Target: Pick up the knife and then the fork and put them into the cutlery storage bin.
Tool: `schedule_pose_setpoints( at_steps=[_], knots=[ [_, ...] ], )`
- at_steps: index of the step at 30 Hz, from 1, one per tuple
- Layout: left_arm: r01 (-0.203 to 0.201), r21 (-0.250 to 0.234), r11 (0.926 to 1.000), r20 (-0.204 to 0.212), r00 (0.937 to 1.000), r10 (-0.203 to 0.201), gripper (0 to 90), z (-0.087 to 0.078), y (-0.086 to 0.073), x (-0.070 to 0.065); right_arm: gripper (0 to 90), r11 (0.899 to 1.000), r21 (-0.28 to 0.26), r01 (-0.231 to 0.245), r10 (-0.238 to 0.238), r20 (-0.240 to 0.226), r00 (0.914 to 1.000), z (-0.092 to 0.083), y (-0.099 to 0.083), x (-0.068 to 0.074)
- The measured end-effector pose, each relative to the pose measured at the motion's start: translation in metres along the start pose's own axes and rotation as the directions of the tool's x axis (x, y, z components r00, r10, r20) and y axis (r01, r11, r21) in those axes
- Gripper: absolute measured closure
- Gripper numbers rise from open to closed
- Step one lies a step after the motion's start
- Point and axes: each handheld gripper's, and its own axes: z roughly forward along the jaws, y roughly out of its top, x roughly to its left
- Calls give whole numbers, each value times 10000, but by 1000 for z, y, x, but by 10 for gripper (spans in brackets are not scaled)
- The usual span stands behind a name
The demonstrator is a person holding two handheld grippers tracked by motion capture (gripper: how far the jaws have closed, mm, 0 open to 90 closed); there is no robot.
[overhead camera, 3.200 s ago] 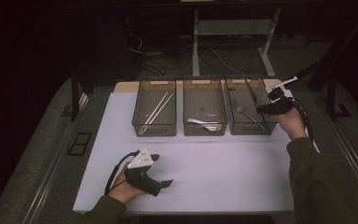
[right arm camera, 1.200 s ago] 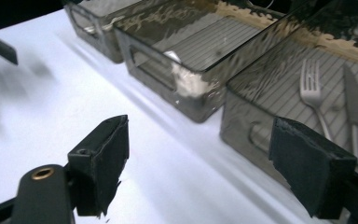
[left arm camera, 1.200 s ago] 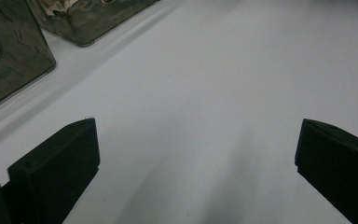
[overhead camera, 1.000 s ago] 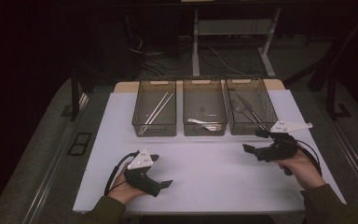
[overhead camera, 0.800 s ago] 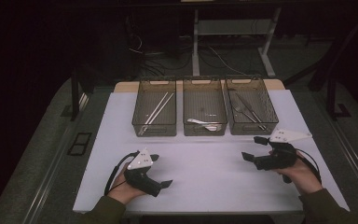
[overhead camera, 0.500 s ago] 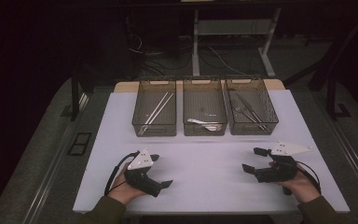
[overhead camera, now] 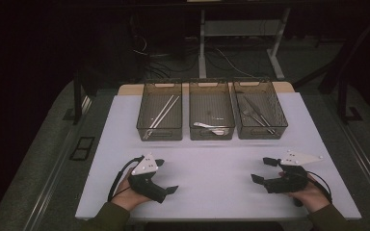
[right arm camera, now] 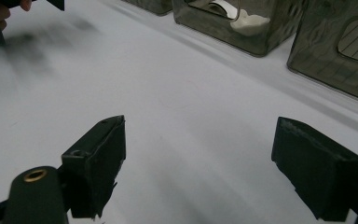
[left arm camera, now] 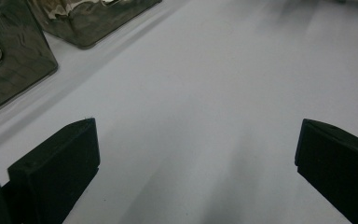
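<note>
Two grippers rest low over the white tabletop [overhead camera: 212,178], both empty. Right gripper [overhead camera: 265,169], held in the person's right hand [overhead camera: 308,192], sits near the table's near-right corner, jaws spread wide w/ bare surface between them; the right gripper view shows both black pads apart and nothing in the gap. Left gripper [overhead camera: 166,175], in the left hand [overhead camera: 127,192], sits near the near-left part of the table, jaws likewise released and wide, w/ plain white surface between the pads in the left gripper view. Grey three-cornered plates top each tool; cables loop back toward the wrists.

Landmark: middle bin [overhead camera: 211,113], centre of a row of three smoky see-through bins at the table's far edge. It holds a white utensil [overhead camera: 211,127], approx. against its near wall; the same pale item is seen through the bin wall in the right gripper view [right arm camera: 242,18]. Left of the middle bin, just beside it, the left bin [overhead camera: 159,113] holds pale chopsticks [overhead camera: 161,115] lying lengthwise. Right of the middle bin, just beside it, the right bin [overhead camera: 260,110] holds metal cutlery [overhead camera: 256,114], exact pieces too small to tell. Both grippers lie well apart from the middle bin, on its near side, one to each side of it.
</note>
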Motion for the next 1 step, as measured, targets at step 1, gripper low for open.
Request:
schedule_pose_setpoints(
  at_steps=[1],
  knots=[
    [8, 5, 10000, 18, 10000, -8, 0, 0, 0, 0, 177, 10000, -5, 2, -2, -13, 10000, 0, 0, 0]
  ],
)
